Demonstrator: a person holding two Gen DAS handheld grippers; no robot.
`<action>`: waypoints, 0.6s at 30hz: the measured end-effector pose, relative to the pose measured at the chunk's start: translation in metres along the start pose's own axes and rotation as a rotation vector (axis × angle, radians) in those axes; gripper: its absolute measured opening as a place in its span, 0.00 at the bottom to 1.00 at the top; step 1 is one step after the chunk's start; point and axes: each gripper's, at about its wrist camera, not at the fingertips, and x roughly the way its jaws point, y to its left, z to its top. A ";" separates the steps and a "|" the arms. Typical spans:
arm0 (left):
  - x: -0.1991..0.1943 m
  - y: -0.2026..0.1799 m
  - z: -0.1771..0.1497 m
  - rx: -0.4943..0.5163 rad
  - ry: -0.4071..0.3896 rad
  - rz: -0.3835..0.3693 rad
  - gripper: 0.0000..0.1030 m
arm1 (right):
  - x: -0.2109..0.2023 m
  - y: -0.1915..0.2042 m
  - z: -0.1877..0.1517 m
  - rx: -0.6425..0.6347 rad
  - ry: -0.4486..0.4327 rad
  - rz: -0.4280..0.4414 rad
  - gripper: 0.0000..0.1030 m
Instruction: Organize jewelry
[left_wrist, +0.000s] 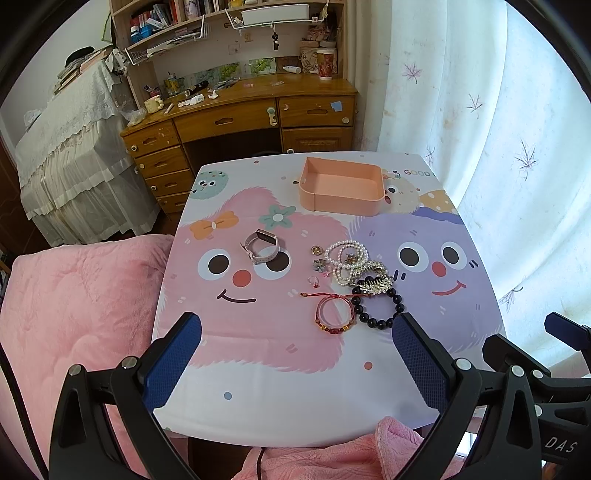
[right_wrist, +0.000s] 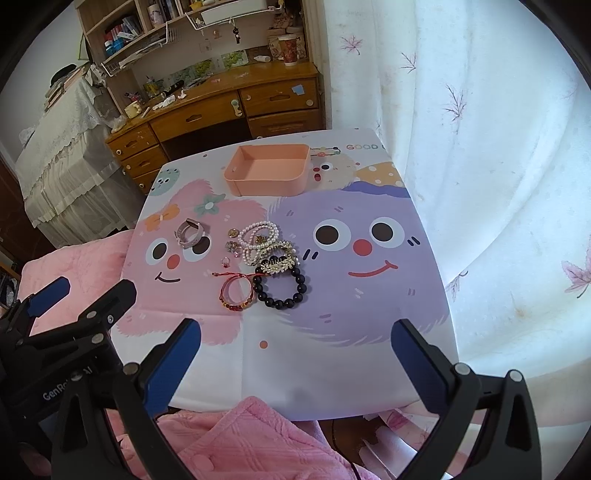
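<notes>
A pink blanket (left_wrist: 74, 314) lay off the surface's left edge. The left gripper (left_wrist: 295, 354) hovered over the near edge, fingers apart and holding nothing. A watch (left_wrist: 260, 245) sat left of centre, then a heap of pearl strands (left_wrist: 347, 260), a red bracelet (left_wrist: 334, 314) and a black bead bracelet (left_wrist: 376, 304). The pink tray (left_wrist: 340, 186) stood near the far edge. The right gripper (right_wrist: 295, 354) hung open too, with a curtain (right_wrist: 480, 129) beyond the right edge.

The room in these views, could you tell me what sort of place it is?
Probably a bedroom or study corner at home: a wooden desk with cluttered shelves, a pink quilt, and floral curtains beside the cartoon-print table.
</notes>
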 end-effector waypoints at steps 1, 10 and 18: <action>0.000 0.000 0.000 -0.001 0.000 -0.001 0.99 | 0.000 0.001 0.000 -0.001 -0.001 0.003 1.00; -0.007 -0.002 0.004 0.023 -0.016 -0.034 0.99 | -0.007 -0.002 0.001 -0.021 -0.075 0.077 1.00; -0.003 -0.004 0.004 0.051 0.022 -0.053 0.98 | -0.015 -0.003 -0.003 -0.066 -0.162 0.126 1.00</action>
